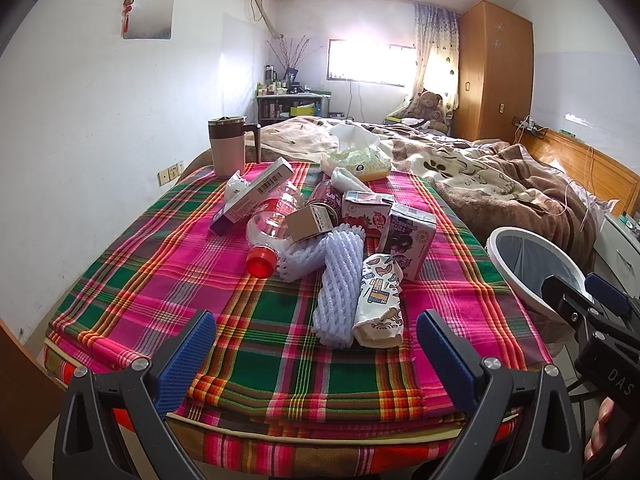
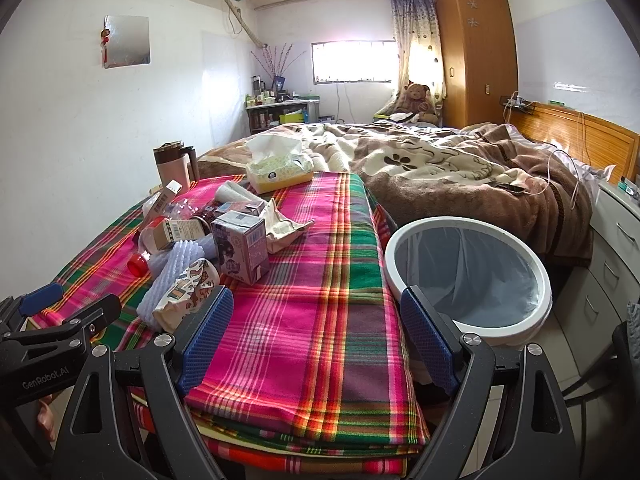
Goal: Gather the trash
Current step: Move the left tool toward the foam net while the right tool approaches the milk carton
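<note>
A heap of trash lies on the plaid cloth (image 1: 208, 280): a patterned paper cup (image 1: 378, 300) on its side, lilac foam fruit netting (image 1: 338, 280), a clear plastic bottle (image 1: 272, 224) with a red cap, a purple drink carton (image 1: 408, 236), a red carton (image 1: 366, 212) and a long barcode box (image 1: 256, 192). My left gripper (image 1: 316, 356) stands open just short of the cup and netting. My right gripper (image 2: 316, 336) is open over the cloth's near right corner, between the cup (image 2: 188, 292) and the white-rimmed trash bin (image 2: 468, 272). Both hold nothing.
A pink lidded mug (image 1: 228, 146) and a yellow tissue box (image 1: 366, 162) stand at the cloth's far end. Behind lies a bed with a brown blanket (image 2: 460, 176). White drawers (image 2: 612, 256) flank the bin on the right. A white wall runs along the left.
</note>
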`<state>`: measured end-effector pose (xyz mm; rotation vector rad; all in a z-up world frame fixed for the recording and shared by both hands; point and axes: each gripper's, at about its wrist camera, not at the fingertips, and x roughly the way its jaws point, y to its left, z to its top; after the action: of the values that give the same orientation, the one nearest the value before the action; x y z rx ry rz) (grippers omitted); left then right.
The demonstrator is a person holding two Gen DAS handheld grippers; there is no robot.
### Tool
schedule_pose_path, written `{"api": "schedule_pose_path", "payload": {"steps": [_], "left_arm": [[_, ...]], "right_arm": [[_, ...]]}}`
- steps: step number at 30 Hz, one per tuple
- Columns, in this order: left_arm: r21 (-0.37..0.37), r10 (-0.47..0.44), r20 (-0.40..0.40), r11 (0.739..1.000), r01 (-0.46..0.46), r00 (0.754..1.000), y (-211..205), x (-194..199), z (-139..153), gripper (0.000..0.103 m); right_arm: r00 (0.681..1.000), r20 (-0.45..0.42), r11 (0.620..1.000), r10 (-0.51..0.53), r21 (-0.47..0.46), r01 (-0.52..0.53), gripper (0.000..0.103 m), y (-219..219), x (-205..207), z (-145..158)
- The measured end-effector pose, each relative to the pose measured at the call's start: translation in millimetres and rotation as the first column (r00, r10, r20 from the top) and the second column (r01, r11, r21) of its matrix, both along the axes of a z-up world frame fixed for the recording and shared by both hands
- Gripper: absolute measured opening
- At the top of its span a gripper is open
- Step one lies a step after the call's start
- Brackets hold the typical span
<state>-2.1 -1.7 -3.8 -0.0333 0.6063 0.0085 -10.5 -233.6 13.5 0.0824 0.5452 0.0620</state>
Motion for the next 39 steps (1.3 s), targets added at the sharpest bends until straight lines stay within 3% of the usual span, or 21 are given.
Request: {"api": "schedule_pose_path", "payload": {"steps": [10,14,19,26,39], "left_arm": [[0.011,-0.017,-0.043,1.0,0.017,0.999,0,12,-9,0.102],[-0.065,-0.059,-0.062,0.996,0.055,0.996,10,20,-17,0.102],[-0.077,-0.066,-0.097,0.995,0.059,0.993,19,33,-24,0.102],[-0.093,-0.083,-0.132,0.993,0.071,0.988,26,57,-30,0.088],[-0.138,-0.111,-0.182,0.987,0.087,0.977,39,95,-40,0.078]], "right_arm": [[1.0,-0.014,1.0,0.002,-0.002,-0.002,0.087,2,13,-7],[1.0,-0.008,1.0,0.012,-0.004,-0.012,0.087,3,20,-8],[0.998,-0.001,0.998,0.058,-0.008,-0.058,0.087,11,37,-10],[0.992,-0.022,0.992,0.126,0.005,-0.126,0.087,23,65,-18],[0.964,-0.084,0.968,0.252,0.007,-0.252,0.082,46,105,-27]]}}
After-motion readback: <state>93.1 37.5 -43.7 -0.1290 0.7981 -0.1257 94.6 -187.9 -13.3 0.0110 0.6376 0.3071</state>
